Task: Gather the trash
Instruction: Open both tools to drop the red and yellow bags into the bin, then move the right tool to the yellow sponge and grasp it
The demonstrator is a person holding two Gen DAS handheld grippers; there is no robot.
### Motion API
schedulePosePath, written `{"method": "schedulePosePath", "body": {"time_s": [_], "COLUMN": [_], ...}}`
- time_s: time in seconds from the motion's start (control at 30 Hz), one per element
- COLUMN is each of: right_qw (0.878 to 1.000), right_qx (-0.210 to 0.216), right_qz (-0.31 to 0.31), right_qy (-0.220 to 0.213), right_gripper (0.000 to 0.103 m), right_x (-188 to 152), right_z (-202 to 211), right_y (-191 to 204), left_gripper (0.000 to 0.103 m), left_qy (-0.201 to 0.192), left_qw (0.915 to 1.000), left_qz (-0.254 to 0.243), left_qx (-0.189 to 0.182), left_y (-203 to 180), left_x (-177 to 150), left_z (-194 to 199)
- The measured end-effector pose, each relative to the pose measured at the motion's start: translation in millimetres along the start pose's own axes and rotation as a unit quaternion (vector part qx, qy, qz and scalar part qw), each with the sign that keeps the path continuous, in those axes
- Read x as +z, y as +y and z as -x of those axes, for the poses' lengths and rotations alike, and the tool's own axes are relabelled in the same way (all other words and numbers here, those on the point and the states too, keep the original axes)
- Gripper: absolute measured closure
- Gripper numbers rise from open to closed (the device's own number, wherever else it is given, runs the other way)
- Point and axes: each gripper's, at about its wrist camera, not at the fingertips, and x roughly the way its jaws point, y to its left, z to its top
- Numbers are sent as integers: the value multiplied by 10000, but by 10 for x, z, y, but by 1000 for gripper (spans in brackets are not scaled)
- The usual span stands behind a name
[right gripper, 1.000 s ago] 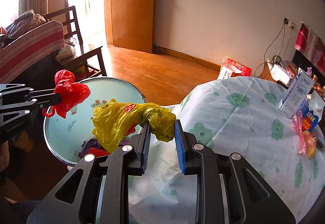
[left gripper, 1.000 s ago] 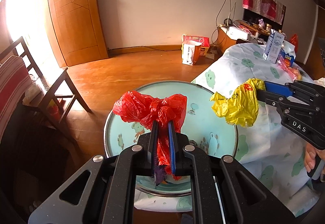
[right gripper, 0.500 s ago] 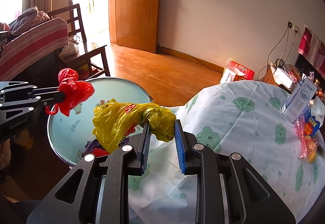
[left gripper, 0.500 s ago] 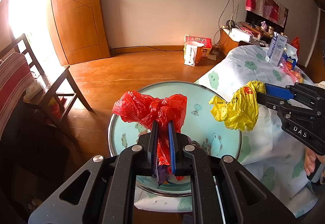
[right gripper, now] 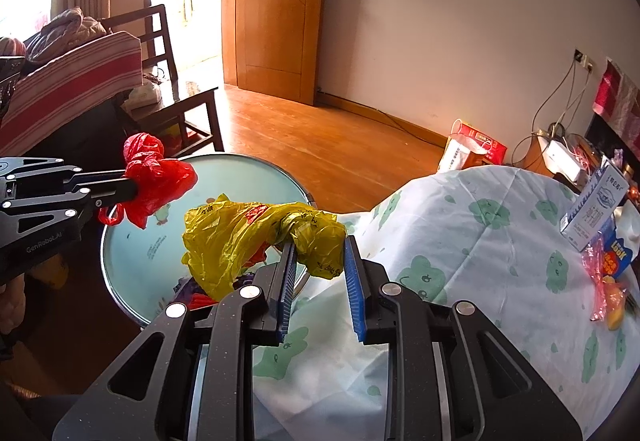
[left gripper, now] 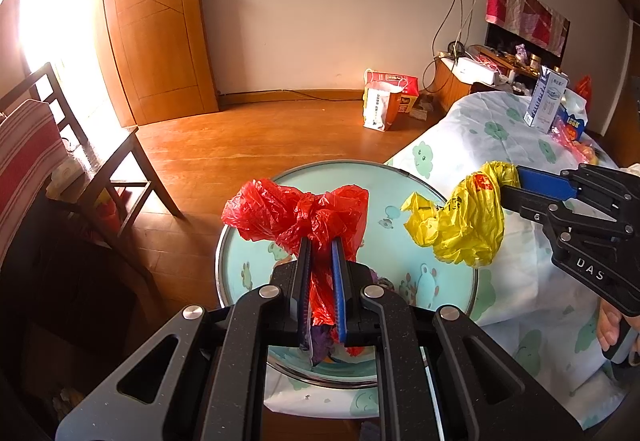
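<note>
Two grippers each pinched a bag above the round basin (left gripper: 448,201). Left gripper (left gripper: 320,253) squeezed the red bag (left gripper: 296,209); right gripper (right gripper: 320,253) clamped the yellow bag (right gripper: 248,237) at three o'clock from it.

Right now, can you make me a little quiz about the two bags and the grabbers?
1. True or false: the left gripper is pinching the red bag.
2. Which bag is at the right gripper? A) yellow bag B) blue bag C) white bag
3. Fill in: both bags hang above a round ____.

Key: 1 true. 2 A. 3 basin.
</note>
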Motion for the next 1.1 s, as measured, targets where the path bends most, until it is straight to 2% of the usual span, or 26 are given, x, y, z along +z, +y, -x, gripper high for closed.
{"method": "schedulePosePath", "body": {"time_s": [0.13, 0.17, 0.2, 0.23, 0.27, 0.33, 0.57, 0.8, 1.1], "right_qw": [9998, 9998, 9998, 9998, 9998, 9998, 9999, 9999, 9977], "right_qx": [188, 195, 171, 161, 165, 158, 121, 44, -453], "right_qz": [53, 62, 67, 61, 49, 15, -61, -121, -499], "right_qy": [-22, -44, -82, -102, -104, -87, -66, -32, 62], "right_gripper": [76, 74, 66, 58, 50, 50, 46, 44, 42], "right_x": [12, 15, 11, 8, 6, -7, -39, -133, -393], "right_z": [-20, -21, -16, -15, -15, -24, -3, 49, 271], "right_y": [58, 65, 69, 76, 87, 74, 56, -59, -604], "left_gripper": [88, 82, 76, 63, 58, 58, 40, 29, 23], "left_qy": [-8, -12, -15, -35, -56, -45, -46, -1, 166], "left_qw": [10000, 10000, 10000, 10000, 9999, 10000, 9998, 9999, 9998], "left_qz": [21, 29, 27, 34, 44, 45, 111, 110, -60], "left_qx": [-3, 1, 14, 47, 70, 62, 141, 133, -123], "left_y": [-1, -2, -8, -10, -9, -10, 1, -45, -352], "left_x": [-7, -9, -12, -13, -14, -14, -23, -47, -29], "left_z": [-4, -3, -5, -1, 3, -1, -24, -70, -273]}}
